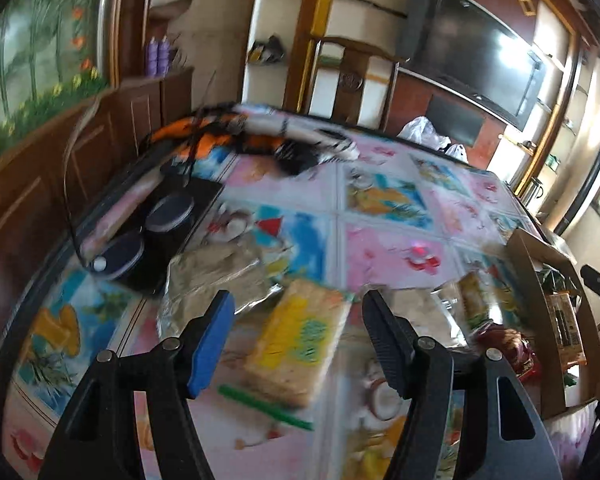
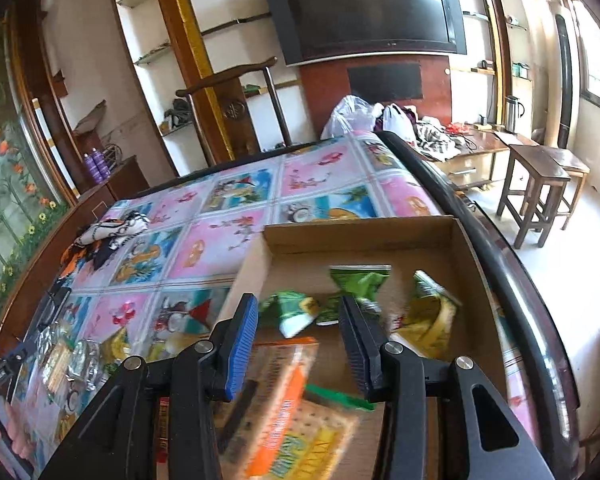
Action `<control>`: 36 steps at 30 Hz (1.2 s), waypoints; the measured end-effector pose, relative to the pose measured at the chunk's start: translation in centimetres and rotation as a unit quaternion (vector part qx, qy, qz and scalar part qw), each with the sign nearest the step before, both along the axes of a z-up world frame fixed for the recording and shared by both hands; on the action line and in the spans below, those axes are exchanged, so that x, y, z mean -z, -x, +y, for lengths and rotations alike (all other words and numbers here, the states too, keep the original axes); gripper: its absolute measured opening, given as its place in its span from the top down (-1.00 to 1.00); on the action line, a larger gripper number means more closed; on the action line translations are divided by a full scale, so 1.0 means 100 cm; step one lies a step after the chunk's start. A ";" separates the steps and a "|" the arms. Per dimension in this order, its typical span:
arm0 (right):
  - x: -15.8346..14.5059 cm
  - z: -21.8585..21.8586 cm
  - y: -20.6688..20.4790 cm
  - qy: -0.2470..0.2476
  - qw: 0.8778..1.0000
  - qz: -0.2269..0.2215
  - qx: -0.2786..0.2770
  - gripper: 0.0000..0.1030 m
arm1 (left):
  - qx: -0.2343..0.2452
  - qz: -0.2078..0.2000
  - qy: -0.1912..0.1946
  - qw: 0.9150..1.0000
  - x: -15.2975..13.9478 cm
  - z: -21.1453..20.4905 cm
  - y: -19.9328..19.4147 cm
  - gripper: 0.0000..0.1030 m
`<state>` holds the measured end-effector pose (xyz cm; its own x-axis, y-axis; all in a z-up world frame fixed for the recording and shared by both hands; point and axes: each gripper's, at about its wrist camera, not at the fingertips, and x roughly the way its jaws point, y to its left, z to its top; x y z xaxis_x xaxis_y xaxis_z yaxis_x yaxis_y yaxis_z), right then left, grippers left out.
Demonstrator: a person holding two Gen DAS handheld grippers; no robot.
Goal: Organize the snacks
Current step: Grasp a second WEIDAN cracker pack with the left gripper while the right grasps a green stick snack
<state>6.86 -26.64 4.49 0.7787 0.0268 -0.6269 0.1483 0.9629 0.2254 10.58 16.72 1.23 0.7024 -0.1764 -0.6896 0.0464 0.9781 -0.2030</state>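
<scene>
Both tongs gape: left (image 1: 298, 336) over cracker pack (image 1: 296, 344); right (image 2: 298, 344) over box (image 2: 364, 234)

A yellow-and-green cracker pack (image 1: 300, 340) lay flat on the worktop, blurred, with a clear bag of pale snacks (image 1: 216, 280) just beside it on the left and another clear packet (image 1: 474, 298) to its right. A dark red wrapped snack (image 1: 508, 346) sat against the cardboard box (image 2: 364, 236). Inside the box lay crumpled green packets (image 2: 328, 300), a yellow-and-green packet (image 2: 432, 316) leaning at the right, and an orange-and-yellow cracker pack (image 2: 296, 424) lying tilted nearest the camera.
</scene>
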 end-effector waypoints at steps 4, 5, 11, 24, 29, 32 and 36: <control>-0.003 0.040 0.010 -0.012 1.000 -0.018 -0.014 0.13 | -0.008 0.028 0.038 0.999 0.008 0.017 -0.006 -0.27; -0.004 0.054 0.014 -0.015 0.999 -0.026 -0.025 0.12 | -0.007 0.029 0.041 0.999 0.008 0.019 -0.005 -0.27; 0.011 0.159 0.027 -0.025 0.988 -0.021 -0.151 0.01 | 0.030 0.047 0.023 0.998 0.012 0.009 -0.006 -0.27; 0.065 0.220 0.026 0.038 0.962 0.073 -0.259 -0.27 | 0.091 0.076 -0.128 0.985 0.043 -0.034 -0.010 -0.51; 0.075 0.243 0.030 0.104 0.952 0.076 -0.277 -0.32 | 0.077 0.068 -0.119 0.988 0.043 -0.032 -0.016 -0.36; 0.074 0.242 0.031 0.091 0.951 0.072 -0.288 0.24 | 0.074 0.063 -0.116 0.989 0.041 -0.032 -0.015 0.08; 0.073 0.241 0.033 0.094 0.950 0.071 -0.289 0.49 | 0.075 0.052 -0.129 0.987 0.039 -0.038 -0.012 0.10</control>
